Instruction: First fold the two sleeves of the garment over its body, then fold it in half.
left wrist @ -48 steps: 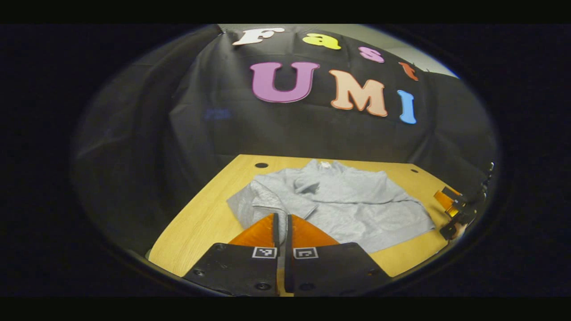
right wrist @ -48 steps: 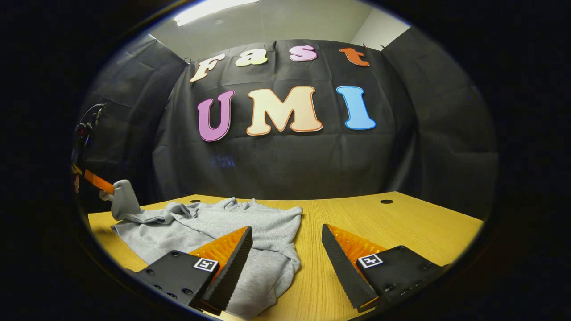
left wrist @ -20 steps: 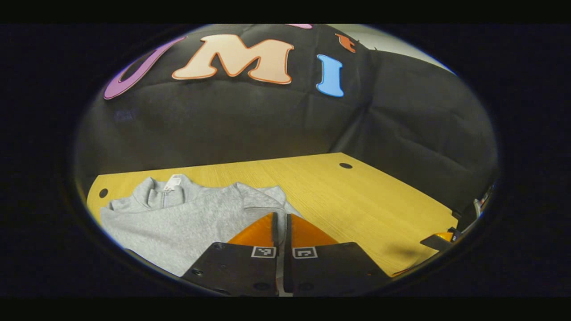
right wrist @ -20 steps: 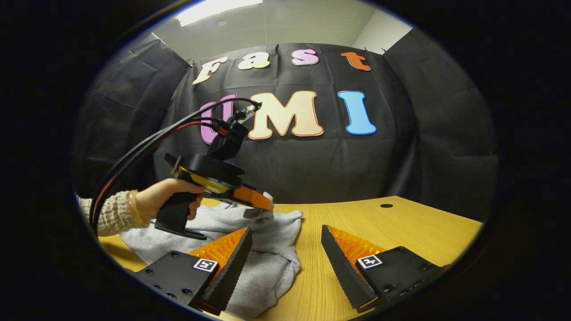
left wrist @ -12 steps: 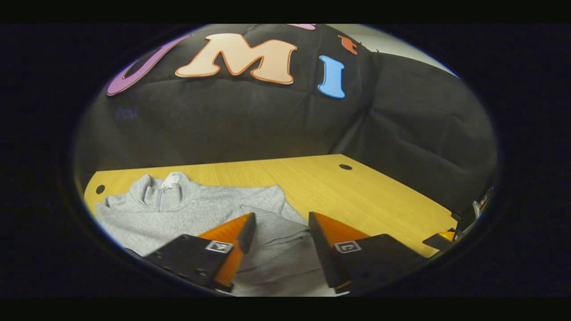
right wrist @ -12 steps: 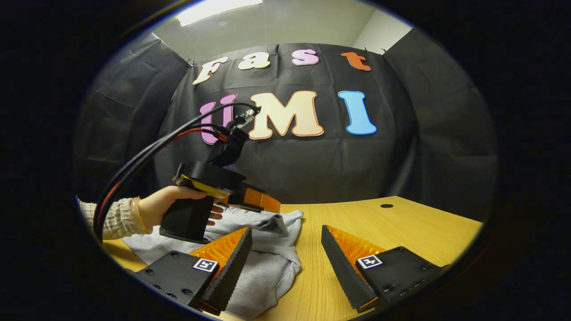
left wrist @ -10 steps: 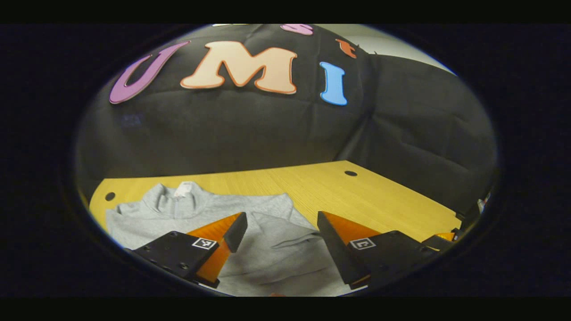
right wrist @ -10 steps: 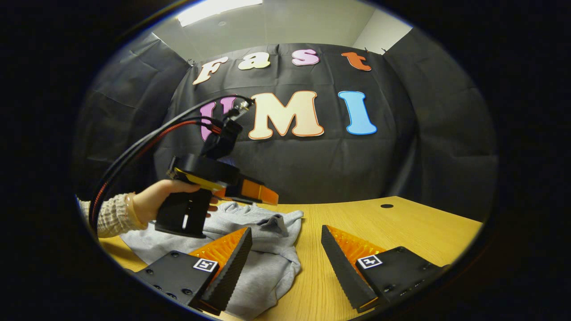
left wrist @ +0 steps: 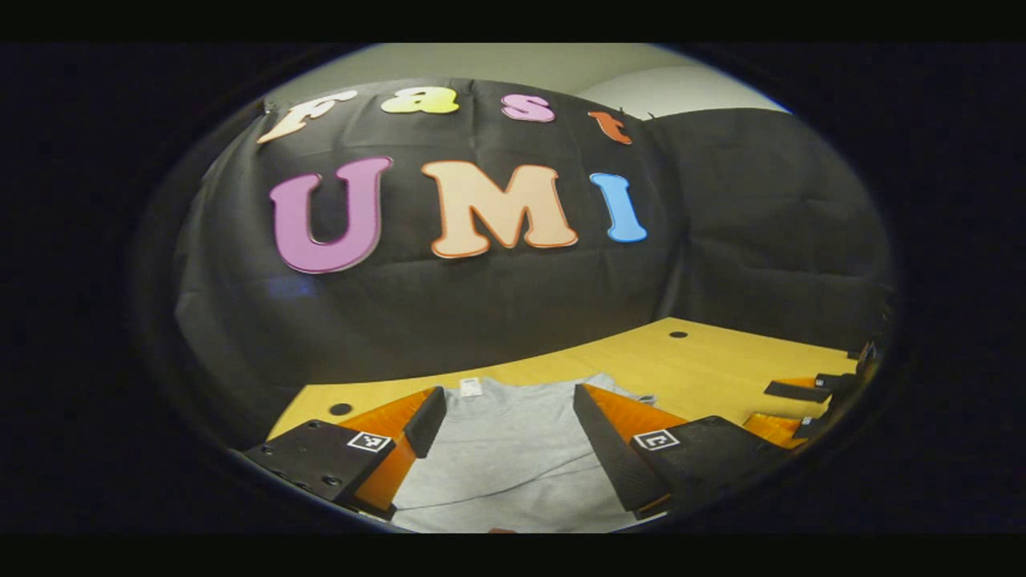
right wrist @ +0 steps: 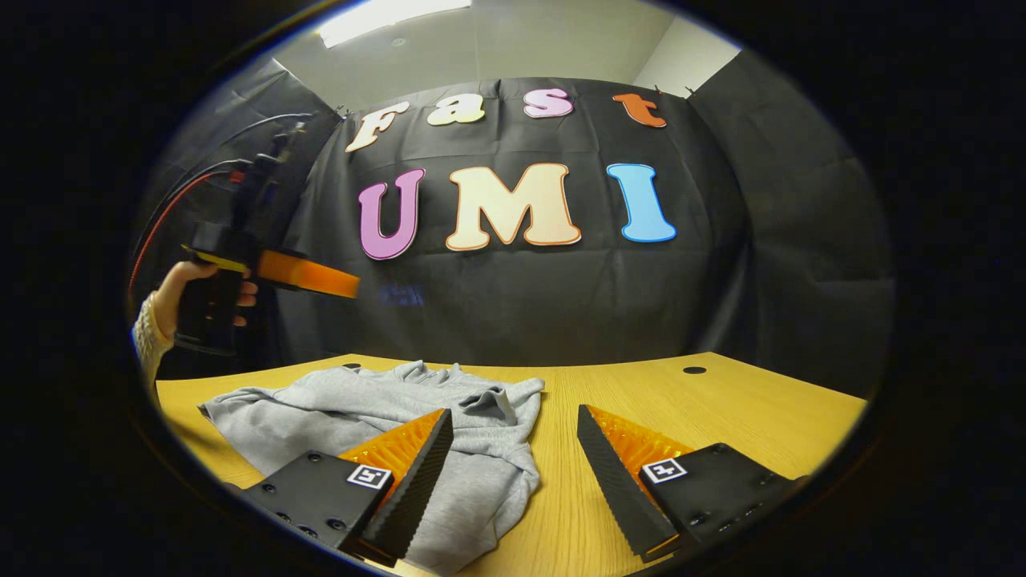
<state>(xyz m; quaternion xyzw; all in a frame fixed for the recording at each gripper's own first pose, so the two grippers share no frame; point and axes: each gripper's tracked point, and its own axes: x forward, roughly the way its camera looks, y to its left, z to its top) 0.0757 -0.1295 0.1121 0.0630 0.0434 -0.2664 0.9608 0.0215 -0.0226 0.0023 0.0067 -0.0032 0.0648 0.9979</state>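
Note:
A grey zip-neck sweatshirt (right wrist: pixel 353 409) lies on the wooden table (right wrist: pixel 721 401), one sleeve laid across its body with the cuff (right wrist: pixel 490 401) near the right side. In the right gripper view my right gripper (right wrist: pixel 513 421) stands open low over the table, one finger over the sweatshirt's crumpled right edge, the other over bare wood. A hand (right wrist: pixel 172 296) holds my left gripper (right wrist: pixel 353 286) high above the table's left end. In the left gripper view my left gripper (left wrist: pixel 507 397) is open, with nothing between its fingers and the sweatshirt (left wrist: pixel 505 457) below.
The table (left wrist: pixel 713 361) has small round holes (right wrist: pixel 694 370) near its back edge. Black cloth walls close the booth behind and at both sides. Bare wood stretches to the right of the sweatshirt. My right gripper (left wrist: pixel 805 397) sits at the far right edge of the left gripper view.
My left gripper carried the sleeve across the body, opened and let it go, then rose and drew back to the left. The right gripper has stayed still.

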